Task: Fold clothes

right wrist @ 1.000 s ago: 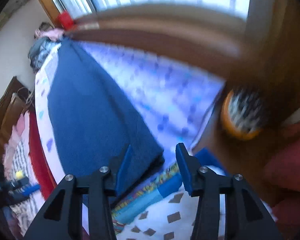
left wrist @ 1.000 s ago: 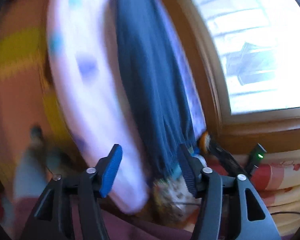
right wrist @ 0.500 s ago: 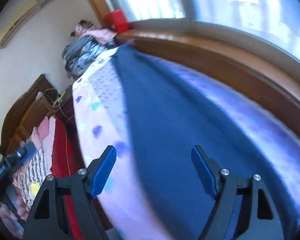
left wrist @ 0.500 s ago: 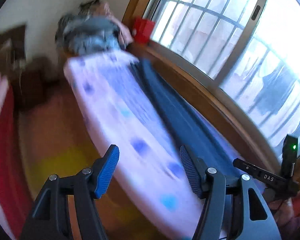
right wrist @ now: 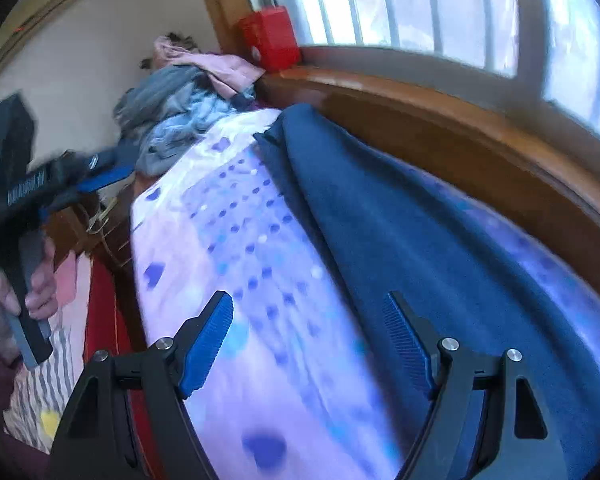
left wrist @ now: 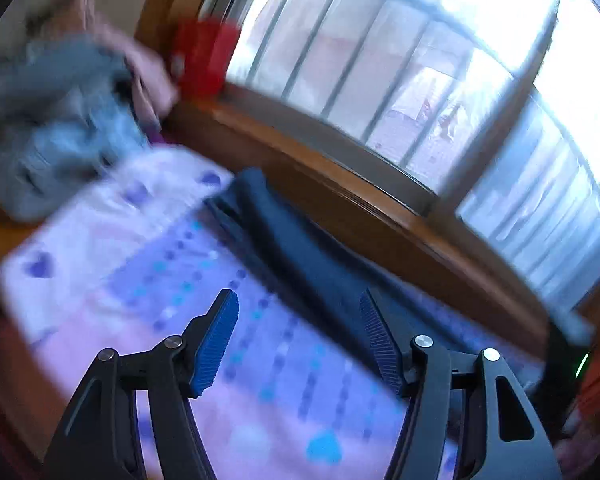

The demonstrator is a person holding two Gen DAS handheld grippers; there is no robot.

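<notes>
Navy knit garment (right wrist: 400, 216) on heart-print sheet (right wrist: 228, 264)

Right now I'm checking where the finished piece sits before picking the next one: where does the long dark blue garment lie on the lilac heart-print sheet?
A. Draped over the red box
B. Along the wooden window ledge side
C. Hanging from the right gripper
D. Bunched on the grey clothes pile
B: the long dark blue garment stretches flat over the lilac heart-print sheet beside the wooden window ledge, clear of both open grippers.
</notes>
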